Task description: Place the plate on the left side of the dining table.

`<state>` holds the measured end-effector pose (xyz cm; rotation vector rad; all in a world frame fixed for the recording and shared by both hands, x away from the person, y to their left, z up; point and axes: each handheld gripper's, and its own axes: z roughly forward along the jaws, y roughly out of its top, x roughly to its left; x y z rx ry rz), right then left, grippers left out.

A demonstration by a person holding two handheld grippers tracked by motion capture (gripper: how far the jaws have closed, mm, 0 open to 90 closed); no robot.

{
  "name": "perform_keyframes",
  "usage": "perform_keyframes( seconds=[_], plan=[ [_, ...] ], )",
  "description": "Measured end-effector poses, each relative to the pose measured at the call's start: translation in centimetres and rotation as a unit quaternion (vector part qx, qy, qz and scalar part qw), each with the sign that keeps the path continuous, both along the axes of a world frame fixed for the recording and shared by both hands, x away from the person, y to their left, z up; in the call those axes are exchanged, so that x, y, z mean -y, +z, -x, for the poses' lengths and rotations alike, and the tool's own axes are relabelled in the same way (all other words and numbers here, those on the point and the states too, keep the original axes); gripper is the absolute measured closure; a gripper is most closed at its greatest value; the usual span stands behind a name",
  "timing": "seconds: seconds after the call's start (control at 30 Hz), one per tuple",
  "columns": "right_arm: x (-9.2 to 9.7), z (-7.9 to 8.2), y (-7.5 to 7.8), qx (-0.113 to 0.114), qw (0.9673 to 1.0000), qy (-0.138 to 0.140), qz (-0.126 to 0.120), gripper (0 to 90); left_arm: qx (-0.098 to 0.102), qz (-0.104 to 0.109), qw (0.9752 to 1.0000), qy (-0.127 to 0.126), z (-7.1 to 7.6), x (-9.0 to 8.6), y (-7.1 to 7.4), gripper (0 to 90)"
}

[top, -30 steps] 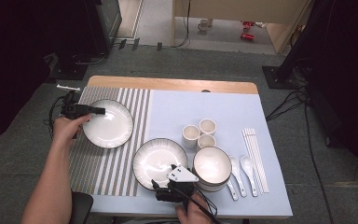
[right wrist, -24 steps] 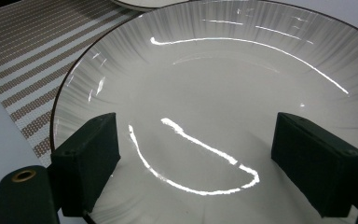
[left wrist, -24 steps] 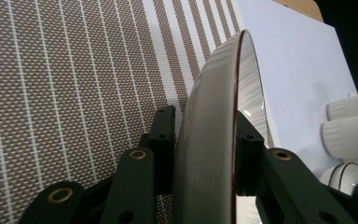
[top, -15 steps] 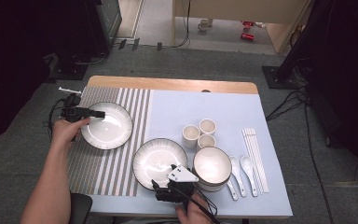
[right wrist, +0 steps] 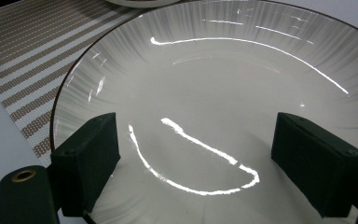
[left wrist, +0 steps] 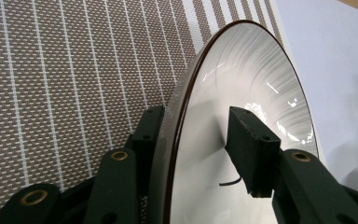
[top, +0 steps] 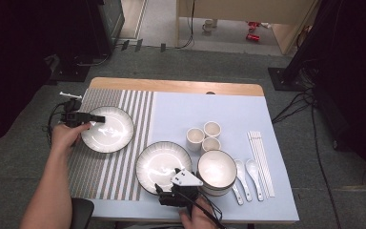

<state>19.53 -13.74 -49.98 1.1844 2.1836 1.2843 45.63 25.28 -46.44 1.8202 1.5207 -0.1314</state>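
On the striped placemat, just left of the pale blue mat, our white plate lies flat, and our left gripper straddles its near rim with jaws that have just been opening, so we judge it set down and being let go. Beside that mat's edge a second plate waits under our right gripper, jaws spread wide and gripping nothing; the soup bowl, cups, spoons and chopsticks lie untouched on the blue.

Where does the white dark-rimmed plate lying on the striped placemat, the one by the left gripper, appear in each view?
High view: the white dark-rimmed plate lies left of centre, left gripper at its left rim.
Left gripper view: edge-on, centre to right, its rim between the jaws, which have just been opening.
Right gripper view: a sliver at the top edge.
Shared landmark: the striped placemat.
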Motion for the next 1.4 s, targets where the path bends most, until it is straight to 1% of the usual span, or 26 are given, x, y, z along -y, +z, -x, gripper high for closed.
perform_keyframes(
  seconds=[0.13,0.17,0.2,0.27,0.53,0.7,0.8,0.93,1.07,1.23,1.4],
  plan=[
    [0.0,0.0,0.0,0.000,1.0000,0.000,0.000,14.9,0.005,-0.006,1.0000,0.000,0.1,0.0,-0.1,55.2],
    [0.0,0.0,0.0,0.000,1.0000,0.000,0.000,15.0,0.010,-0.013,0.9999,-0.001,0.1,0.1,-0.1,54.4],
    [0.0,0.0,0.0,0.000,1.0000,0.000,0.000,15.0,0.010,-0.013,0.9999,-0.001,0.1,0.1,-0.1,53.4],
    [0.0,0.0,0.0,0.000,1.0000,0.000,0.000,15.0,0.014,-0.020,0.9997,-0.001,0.2,0.1,-0.2,52.0],
    [0.0,0.0,0.0,0.000,1.0000,0.000,0.000,14.9,0.017,-0.022,0.9996,0.007,0.5,-0.3,-0.2,51.3],
    [0.0,0.0,0.0,0.000,1.0000,0.000,0.000,14.9,0.015,-0.020,0.9996,0.016,0.7,-0.7,-0.3,50.6],
    [0.0,0.0,0.0,0.000,1.0000,0.000,0.000,14.9,0.012,-0.026,0.9994,0.018,0.9,-0.9,-0.4,50.7],
    [0.0,0.0,0.0,0.000,1.0000,0.000,0.000,14.9,0.010,-0.026,0.9994,0.019,1.1,-1.1,-0.6,50.7],
    [0.0,0.0,0.0,0.000,1.0000,0.000,0.000,14.9,0.011,-0.031,0.9993,0.018,1.3,-1.3,-0.6,50.5],
    [0.0,0.0,0.0,0.000,1.0000,0.000,0.000,14.9,0.008,-0.035,0.9991,0.024,1.6,-1.6,-0.8,49.5],
    [0.0,0.0,0.0,0.000,1.0000,0.000,-0.001,14.9,0.014,-0.038,0.9989,0.026,2.0,-1.9,-0.7,49.4]
  ],
)
